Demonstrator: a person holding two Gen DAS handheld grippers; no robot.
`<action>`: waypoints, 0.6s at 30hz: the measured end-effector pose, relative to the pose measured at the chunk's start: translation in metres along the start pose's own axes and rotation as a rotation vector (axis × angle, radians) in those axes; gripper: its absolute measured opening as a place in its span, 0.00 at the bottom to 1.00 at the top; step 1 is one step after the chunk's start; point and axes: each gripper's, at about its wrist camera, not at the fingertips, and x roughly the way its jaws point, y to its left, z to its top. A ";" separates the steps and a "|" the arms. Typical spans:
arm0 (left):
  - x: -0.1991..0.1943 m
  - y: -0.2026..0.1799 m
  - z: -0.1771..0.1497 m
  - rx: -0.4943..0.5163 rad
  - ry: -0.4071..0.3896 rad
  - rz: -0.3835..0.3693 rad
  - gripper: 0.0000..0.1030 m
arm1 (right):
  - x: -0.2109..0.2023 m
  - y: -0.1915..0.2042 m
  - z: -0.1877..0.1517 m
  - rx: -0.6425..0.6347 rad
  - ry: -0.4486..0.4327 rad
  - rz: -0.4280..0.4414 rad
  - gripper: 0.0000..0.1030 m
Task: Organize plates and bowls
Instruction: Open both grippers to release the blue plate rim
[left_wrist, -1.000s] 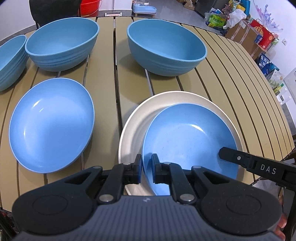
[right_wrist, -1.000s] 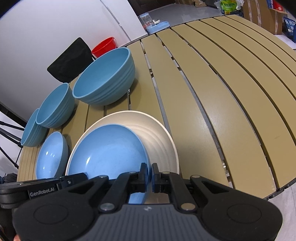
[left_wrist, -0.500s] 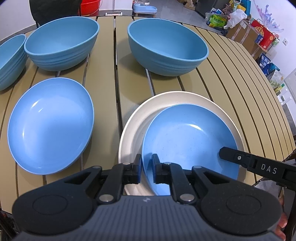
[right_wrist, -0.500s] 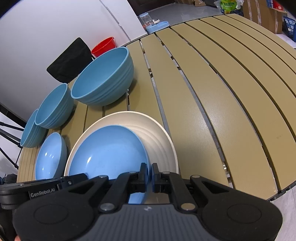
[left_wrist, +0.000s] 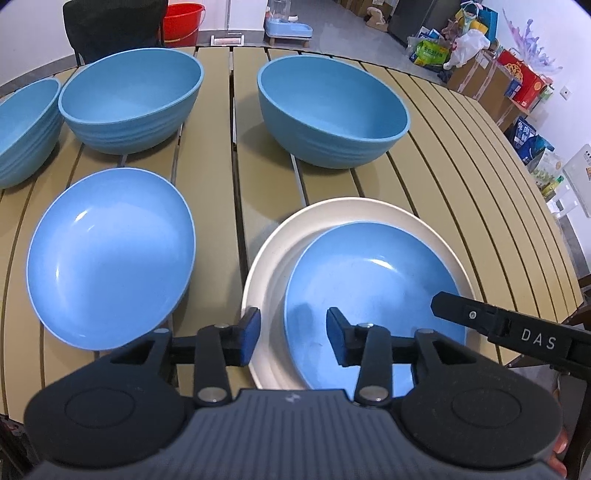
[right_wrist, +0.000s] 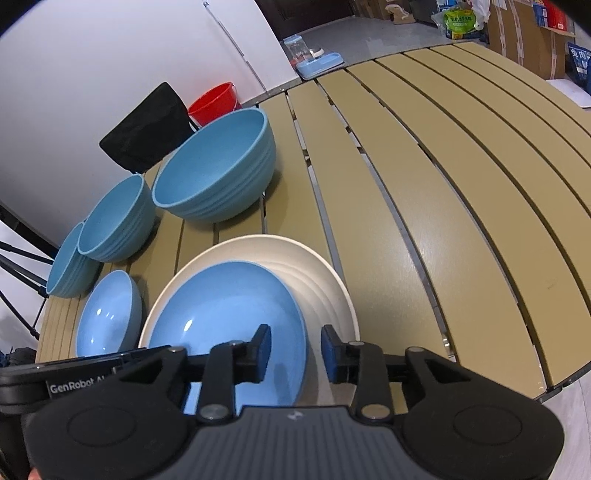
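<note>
A blue plate (left_wrist: 373, 295) (right_wrist: 229, 317) lies inside a larger cream plate (left_wrist: 354, 214) (right_wrist: 317, 277) near the table's front edge. My left gripper (left_wrist: 293, 334) straddles the blue plate's near-left rim; its jaws are opening and the pads stand clear of the rim. My right gripper (right_wrist: 294, 350) straddles the near-right rim the same way, jaws opening, pads off it. A second blue plate (left_wrist: 110, 254) (right_wrist: 109, 314) lies to the left. Behind stand three blue bowls: one behind the stacked plates (left_wrist: 332, 110) (right_wrist: 216, 166), a middle one (left_wrist: 129, 96) (right_wrist: 116, 218), and one at the far left (left_wrist: 26, 129) (right_wrist: 62, 266).
The slatted tan table (left_wrist: 461, 155) (right_wrist: 443, 184) stretches away to the right. A black chair back (right_wrist: 147, 125) and a red bucket (right_wrist: 216, 101) stand beyond the far edge. Boxes and bags (left_wrist: 498, 66) crowd the floor at right.
Both grippers, shut on the blue plate's rim earlier, have parted their jaws and let go. The blue plate now rests in the cream plate. Neither hand has shifted noticeably.
</note>
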 end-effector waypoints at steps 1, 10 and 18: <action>-0.002 0.000 0.000 0.001 -0.002 -0.001 0.40 | -0.002 0.001 0.000 -0.002 -0.004 0.000 0.32; -0.023 0.000 -0.005 0.007 -0.048 0.001 0.57 | -0.019 0.011 -0.003 -0.018 -0.043 0.006 0.42; -0.043 0.004 -0.011 0.002 -0.087 0.013 0.72 | -0.035 0.016 -0.009 -0.023 -0.071 -0.002 0.50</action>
